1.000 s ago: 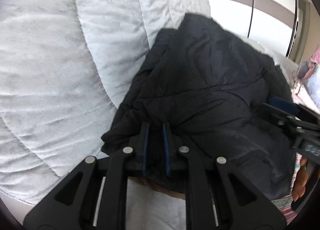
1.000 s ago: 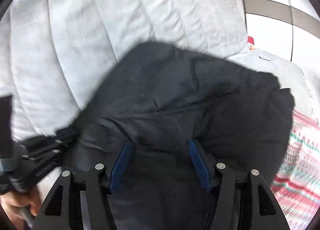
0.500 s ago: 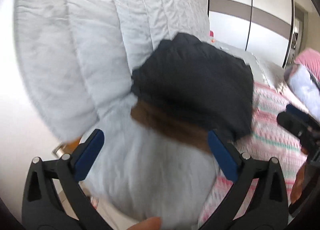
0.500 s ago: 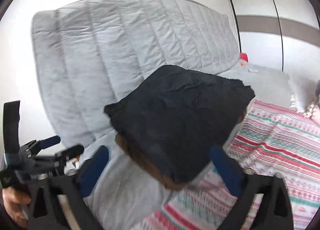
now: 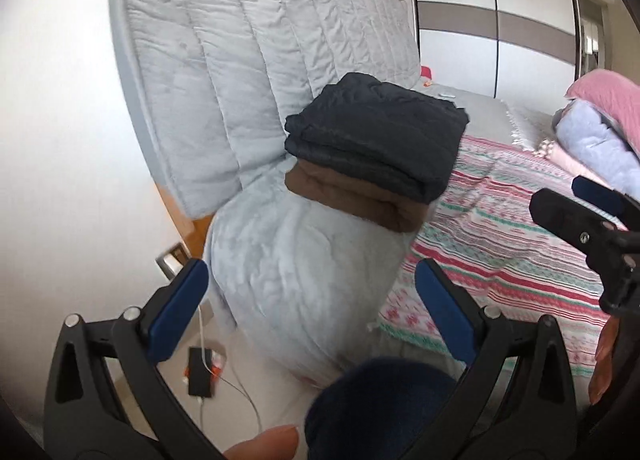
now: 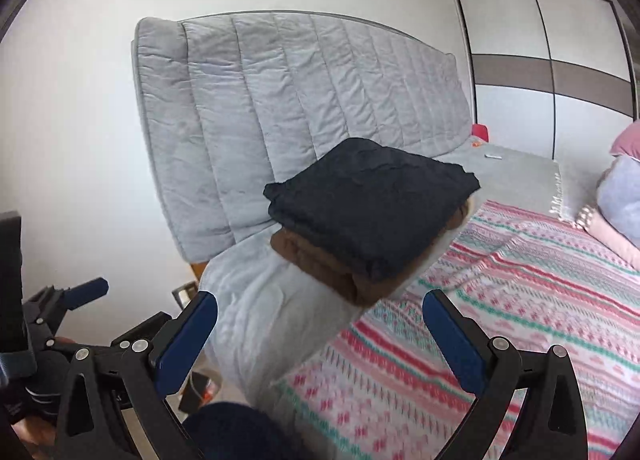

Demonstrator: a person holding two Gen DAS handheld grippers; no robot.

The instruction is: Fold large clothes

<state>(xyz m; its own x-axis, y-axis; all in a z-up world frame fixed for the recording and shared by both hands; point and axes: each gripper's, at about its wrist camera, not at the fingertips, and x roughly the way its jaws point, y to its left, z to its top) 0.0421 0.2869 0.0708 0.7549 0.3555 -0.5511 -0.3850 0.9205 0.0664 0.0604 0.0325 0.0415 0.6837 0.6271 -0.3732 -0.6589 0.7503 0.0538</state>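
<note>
With both the left gripper (image 5: 308,306) and right gripper (image 6: 320,334) spread wide and empty, the folded black garment (image 6: 370,202) at frame centre looks stacked; fetch the next piece without nudging it.

Folded garments in stack, frame centre: two. One black garment (image 5: 380,140) (image 6: 372,204) on top, one brown garment (image 5: 352,200) (image 6: 320,264) beneath, touching.

Grey pillow (image 5: 296,272) (image 6: 272,312) under stack: one.

Quilted grey headboard (image 5: 248,60) (image 6: 288,100), upper left: one.

Striped patterned blanket (image 5: 512,244) (image 6: 500,300) on bed, right: one.

Bundles at right edge: two, one pink (image 5: 608,96), one pale blue (image 5: 592,148).

Tongs: two sets, left tongs (image 5: 312,300) and right tongs (image 6: 320,332), each with two blue-padded fingers spread wide, nothing between.

Wardrobe doors (image 5: 492,16), upper right: two visible.

Black box with cable (image 5: 199,371) on floor, lower left: one.
</note>
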